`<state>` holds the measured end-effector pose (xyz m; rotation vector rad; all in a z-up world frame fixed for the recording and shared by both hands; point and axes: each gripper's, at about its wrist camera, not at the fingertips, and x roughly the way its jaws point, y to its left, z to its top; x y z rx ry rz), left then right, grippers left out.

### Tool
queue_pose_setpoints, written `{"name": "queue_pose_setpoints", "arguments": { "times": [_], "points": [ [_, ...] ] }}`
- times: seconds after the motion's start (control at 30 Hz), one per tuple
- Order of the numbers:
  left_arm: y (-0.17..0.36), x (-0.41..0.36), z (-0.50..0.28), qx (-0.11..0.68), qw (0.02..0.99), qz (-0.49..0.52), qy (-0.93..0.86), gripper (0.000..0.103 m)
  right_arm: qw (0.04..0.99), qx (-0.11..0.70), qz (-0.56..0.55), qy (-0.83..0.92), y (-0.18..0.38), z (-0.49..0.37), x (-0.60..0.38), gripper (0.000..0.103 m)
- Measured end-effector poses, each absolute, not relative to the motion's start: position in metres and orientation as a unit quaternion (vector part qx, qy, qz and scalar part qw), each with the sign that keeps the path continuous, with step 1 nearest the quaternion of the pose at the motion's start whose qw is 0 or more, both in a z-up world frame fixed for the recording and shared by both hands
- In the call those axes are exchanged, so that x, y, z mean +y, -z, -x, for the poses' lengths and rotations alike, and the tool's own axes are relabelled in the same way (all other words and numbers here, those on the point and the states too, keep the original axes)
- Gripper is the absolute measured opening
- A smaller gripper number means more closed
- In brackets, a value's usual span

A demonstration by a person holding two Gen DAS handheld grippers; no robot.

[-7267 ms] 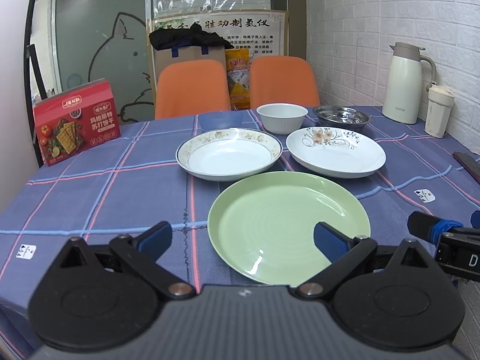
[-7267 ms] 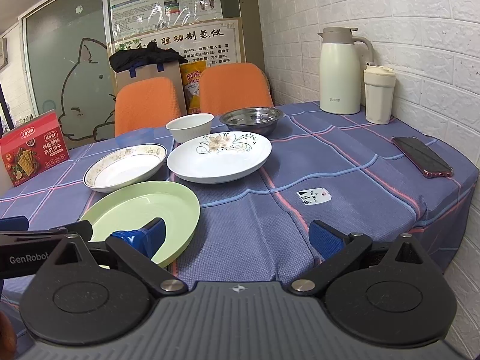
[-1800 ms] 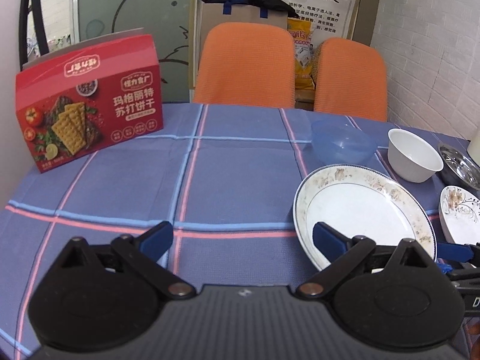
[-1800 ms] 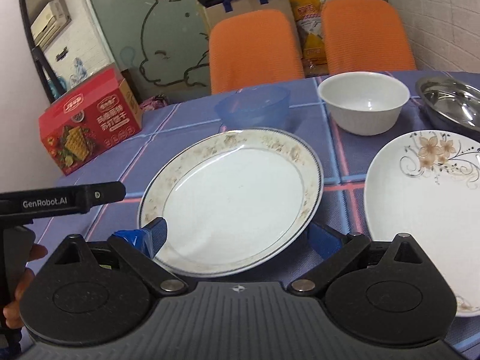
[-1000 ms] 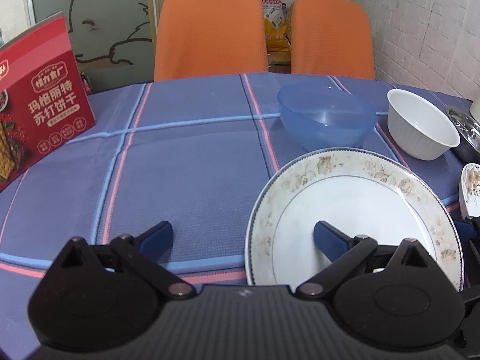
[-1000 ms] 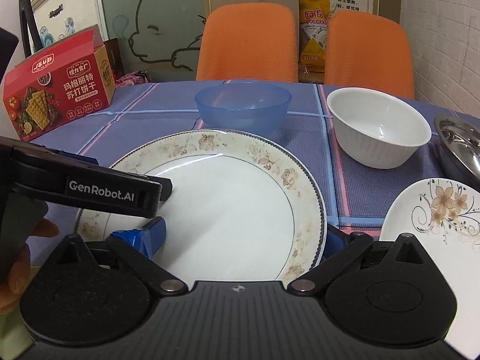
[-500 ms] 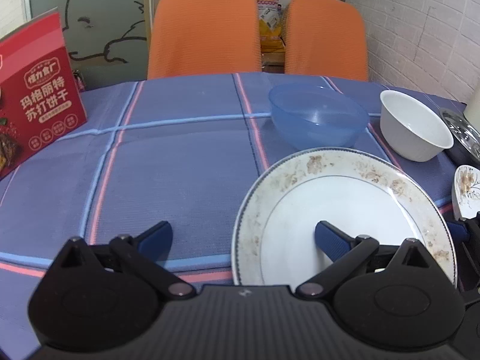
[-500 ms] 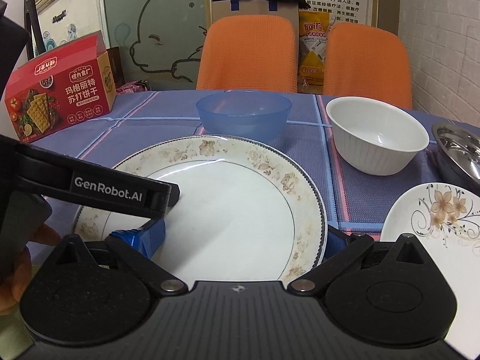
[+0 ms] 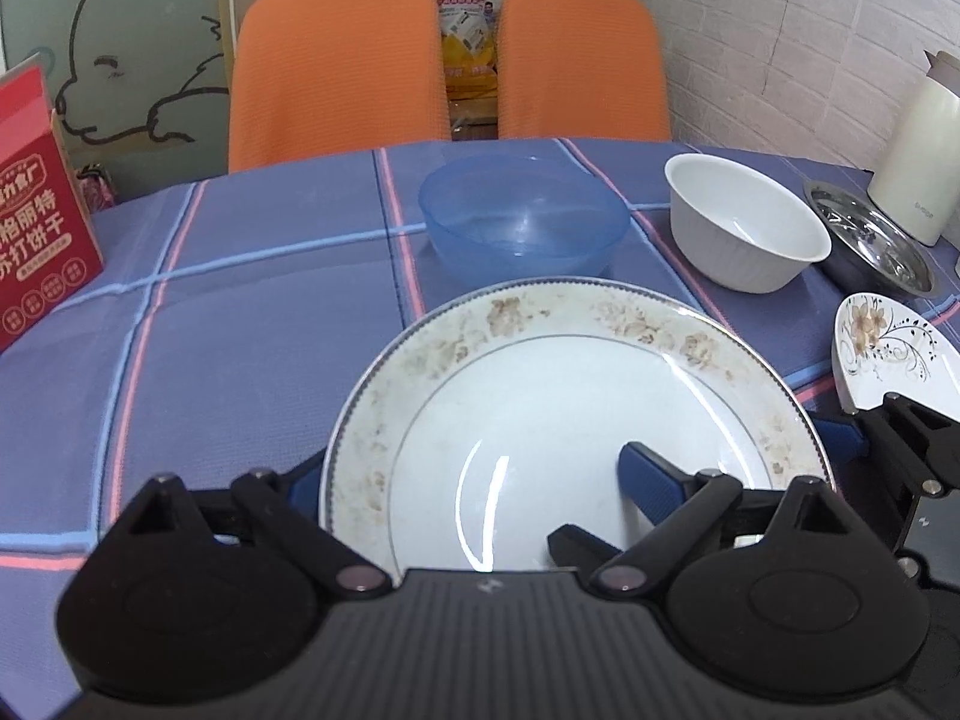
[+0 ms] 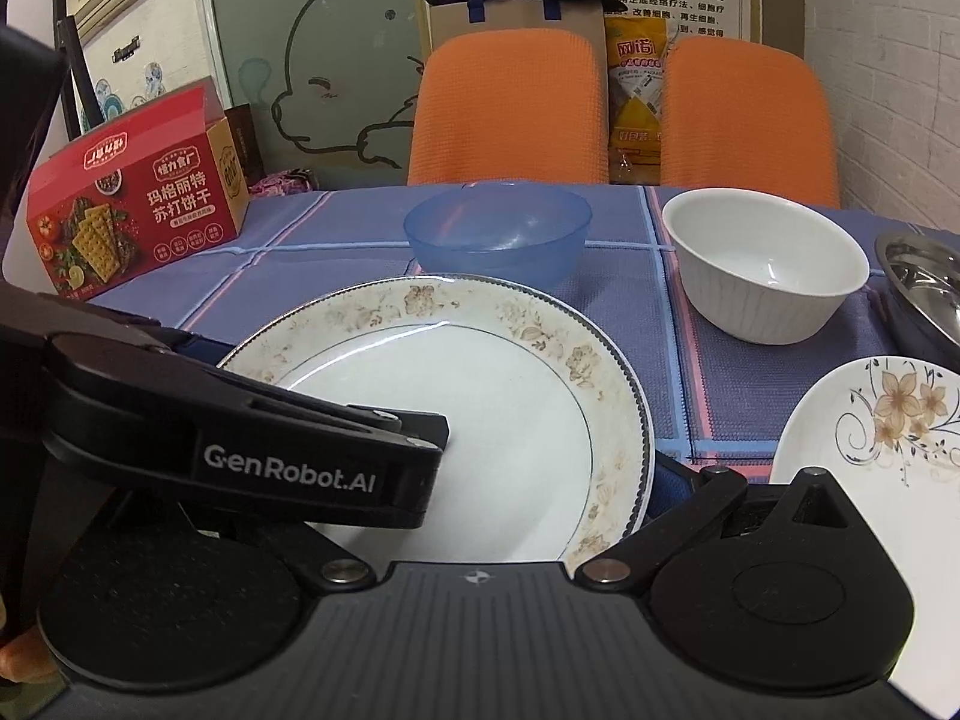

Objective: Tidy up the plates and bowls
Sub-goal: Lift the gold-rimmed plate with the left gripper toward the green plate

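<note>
A white plate (image 9: 570,420) with a faded floral rim is seen between the left hand-held gripper (image 9: 474,480) fingers. Beyond it, a blue bowl (image 9: 522,222), a white bowl (image 9: 744,234) and a steel bowl (image 9: 864,240) are set upright; a flower-patterned plate (image 9: 888,354) lies rightward.

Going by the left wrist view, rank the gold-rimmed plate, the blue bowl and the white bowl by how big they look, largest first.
1. Gold-rimmed plate, by far the largest, though it is also nearest the camera.
2. Blue bowl.
3. White bowl.
The two bowls look close in width; the blue one appears slightly wider, so that order is unsure.
</note>
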<state>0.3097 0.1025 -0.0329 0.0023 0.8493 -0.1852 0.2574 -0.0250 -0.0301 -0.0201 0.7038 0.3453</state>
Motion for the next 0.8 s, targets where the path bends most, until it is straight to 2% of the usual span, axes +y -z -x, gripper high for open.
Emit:
{"name": "queue_pose_setpoints", "arguments": {
  "times": [0.47,0.8],
  "points": [
    [-0.005,0.105,-0.3,0.389,0.917,0.007,0.088,0.094,0.938,0.309,0.009,-0.154,-0.005,-0.245,-0.017,0.091],
    [-0.011,0.108,-0.297,0.396,0.915,0.01,0.076,0.094,0.933,0.325,-0.002,-0.156,-0.009,-0.247,-0.014,0.091]
  ]
}}
